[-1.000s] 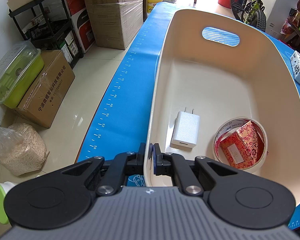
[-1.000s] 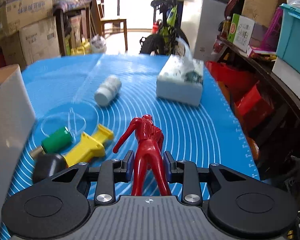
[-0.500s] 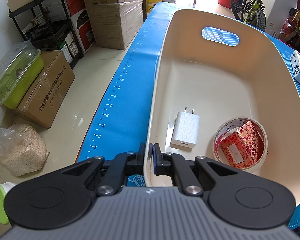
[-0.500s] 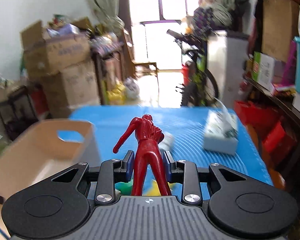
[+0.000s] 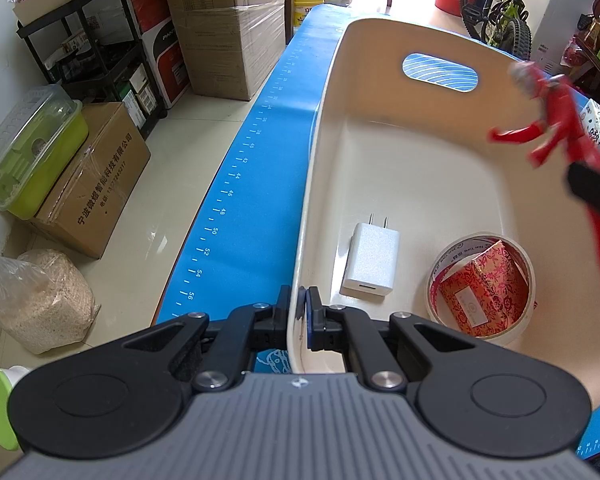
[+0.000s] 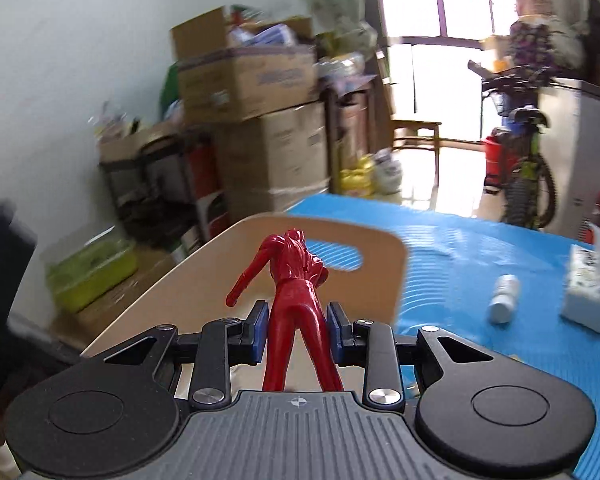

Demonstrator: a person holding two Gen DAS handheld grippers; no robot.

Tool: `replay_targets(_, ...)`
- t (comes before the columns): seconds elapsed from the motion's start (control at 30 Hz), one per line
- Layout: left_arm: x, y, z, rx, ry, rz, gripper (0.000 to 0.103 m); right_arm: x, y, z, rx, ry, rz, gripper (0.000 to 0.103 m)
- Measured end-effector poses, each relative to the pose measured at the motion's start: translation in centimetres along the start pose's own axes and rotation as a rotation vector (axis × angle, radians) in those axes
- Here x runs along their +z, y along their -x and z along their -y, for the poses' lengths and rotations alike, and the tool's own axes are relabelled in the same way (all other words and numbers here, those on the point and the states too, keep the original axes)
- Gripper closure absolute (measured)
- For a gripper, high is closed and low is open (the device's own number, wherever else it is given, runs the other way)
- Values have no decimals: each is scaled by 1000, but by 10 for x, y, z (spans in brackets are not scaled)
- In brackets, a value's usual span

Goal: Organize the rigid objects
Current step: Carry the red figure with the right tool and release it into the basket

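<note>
My right gripper [image 6: 298, 330] is shut on a red toy figure [image 6: 294, 280], pads pressed on its hips, its head pointing away from me. Beyond it stands the cream bin [image 6: 260, 236] with its handle slot. In the left wrist view the red figure [image 5: 556, 120] hangs over the cream bin's [image 5: 380, 48] right rim. My left gripper [image 5: 302, 314] is shut on the bin's near wall. On the bin floor lie a white charger [image 5: 370, 264] and a tape roll [image 5: 482, 284] with a red patterned box [image 5: 480, 290] inside it.
The blue mat [image 6: 480, 256] holds a white bottle [image 6: 504, 298] and a tissue pack [image 6: 592, 284] right of the bin. Cardboard boxes [image 5: 228, 20], a black shelf and a green container [image 5: 32, 148] stand on the floor to the left. A bicycle [image 6: 524, 168] stands at the back.
My right gripper has lifted the red figure off the mat and swung it left over the bin's rim; it now shows in the left wrist view. The left gripper has not moved.
</note>
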State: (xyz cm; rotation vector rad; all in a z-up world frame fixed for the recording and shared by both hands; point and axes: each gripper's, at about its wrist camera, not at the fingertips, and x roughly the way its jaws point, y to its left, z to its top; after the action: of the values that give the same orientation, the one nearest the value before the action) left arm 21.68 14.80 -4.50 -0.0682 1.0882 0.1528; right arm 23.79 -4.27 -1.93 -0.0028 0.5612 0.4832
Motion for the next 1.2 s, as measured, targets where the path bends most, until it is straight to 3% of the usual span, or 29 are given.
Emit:
replay_targets(0.37, 0, 0, 0, -1, 0, 2, 95, -21, -33, -27, 10, 23, -203, 64)
replay_targets(0.6, 2, 1, 0, -1, -1, 2, 95, -29, -33, -35, 22, 50, -230, 63)
replay_targets(0.97, 2, -1, 2, 3, 3, 0, 95, -10, 2, -13, 28, -30, -127, 41)
replay_targets(1.2, 1, -1, 1, 1, 5, 0, 95, 2, 23, 32, -80, -111, -62, 33)
